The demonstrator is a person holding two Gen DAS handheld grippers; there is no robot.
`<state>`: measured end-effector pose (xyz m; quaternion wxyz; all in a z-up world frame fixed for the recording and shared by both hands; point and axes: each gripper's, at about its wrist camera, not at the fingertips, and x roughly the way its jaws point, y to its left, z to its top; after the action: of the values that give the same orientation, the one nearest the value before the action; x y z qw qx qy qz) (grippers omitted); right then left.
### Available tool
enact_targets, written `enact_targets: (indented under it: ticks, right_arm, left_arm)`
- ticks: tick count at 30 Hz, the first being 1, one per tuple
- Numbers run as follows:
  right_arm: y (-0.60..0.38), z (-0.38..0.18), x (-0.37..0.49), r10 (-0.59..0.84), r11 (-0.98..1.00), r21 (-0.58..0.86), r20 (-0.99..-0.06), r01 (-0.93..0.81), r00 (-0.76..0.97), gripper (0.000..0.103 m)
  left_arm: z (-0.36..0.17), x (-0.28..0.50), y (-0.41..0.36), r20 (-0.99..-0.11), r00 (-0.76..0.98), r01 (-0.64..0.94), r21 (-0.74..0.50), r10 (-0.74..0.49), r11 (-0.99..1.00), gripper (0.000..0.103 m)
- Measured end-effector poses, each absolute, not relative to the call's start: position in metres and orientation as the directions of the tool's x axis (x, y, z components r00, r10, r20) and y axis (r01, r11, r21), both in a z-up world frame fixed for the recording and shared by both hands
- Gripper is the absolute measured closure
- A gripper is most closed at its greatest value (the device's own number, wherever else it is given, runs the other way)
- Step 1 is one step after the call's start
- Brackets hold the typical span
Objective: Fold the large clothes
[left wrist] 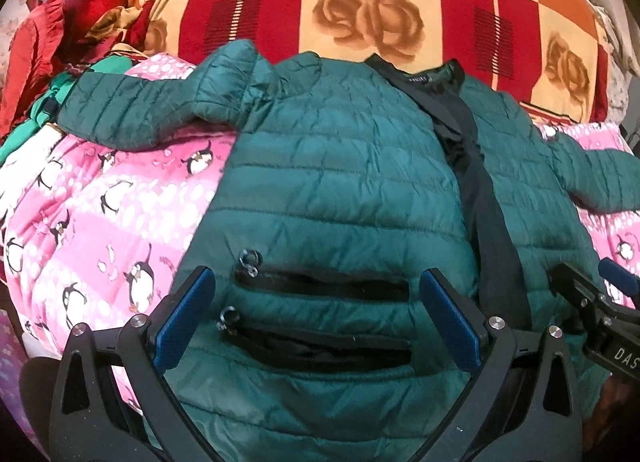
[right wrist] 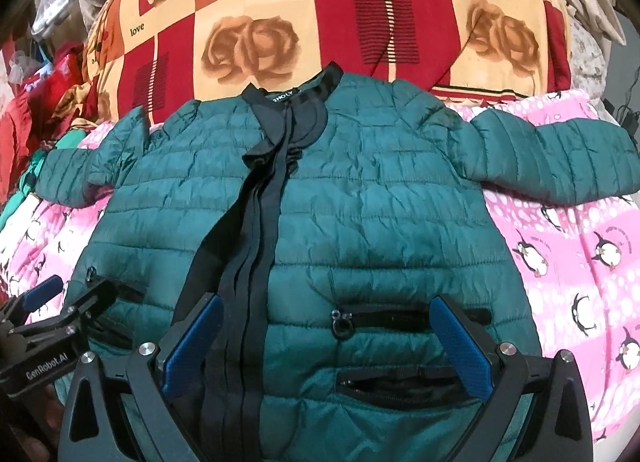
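The left gripper, black-framed with blue ribbed pads, is hanging with its fingers spread wide and nothing between them, poised over the near hem of a dark green quilted puffer jacket. Between its fingers, two black zippered pockets with small metal ring pulls are showing on the jacket's left front panel. The right gripper, built the same, is likewise standing released and empty over the jacket's right front panel, where another pair of zippered pockets is lying. Each gripper is appearing at the edge of the other's view, so the two are sitting side by side at the near hem.

The jacket is lying face up and spread flat, its black zipper band running from the near hem to the black collar at the far end. Its left sleeve is stretching out to the left and its right sleeve to the right.

Under the jacket, a pink bedsheet printed with penguins and white dots is covering the surface. Beyond the collar, a thick blanket in red, orange and cream checks with rose prints and the word "love" is lying across the far side. At the far left, a heap of red and green clothes is piling up.
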<state>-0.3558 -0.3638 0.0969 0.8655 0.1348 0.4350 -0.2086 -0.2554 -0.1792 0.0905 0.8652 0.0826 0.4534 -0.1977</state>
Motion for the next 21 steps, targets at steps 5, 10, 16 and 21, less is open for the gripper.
enact_targets:
  ticks: [5, 10, 16, 21]
  right_arm:
    - [-0.369, 0.101, -0.353, -0.244, 0.87, 0.063, -0.806, 0.489, 0.539, 0.0]
    - [-0.372, 0.108, -0.354, -0.252, 0.864, 0.059, -0.809, 0.5, 0.531, 0.0]
    - [-0.368, 0.124, -0.356, -0.275, 0.879, 0.009, -0.807, 0.477, 0.522, 0.0]
    - [-0.36, 0.138, -0.373, -0.294, 0.872, 0.023, -0.773, 0.489, 0.562, 0.0]
  left_arm:
    - [0.097, -0.25, -0.181, -0.819, 0.51, 0.409, -0.039, -0.263, 0.912, 0.001]
    - [0.105, -0.247, -0.182, -0.814, 0.511, 0.402, -0.058, -0.277, 0.914, 0.001]
    - [0.113, -0.253, -0.179, -0.8, 0.524, 0.387, -0.084, -0.294, 0.918, 0.001]
    - [0.122, -0.271, -0.18, -0.791, 0.531, 0.416, -0.071, -0.305, 0.907, 0.001]
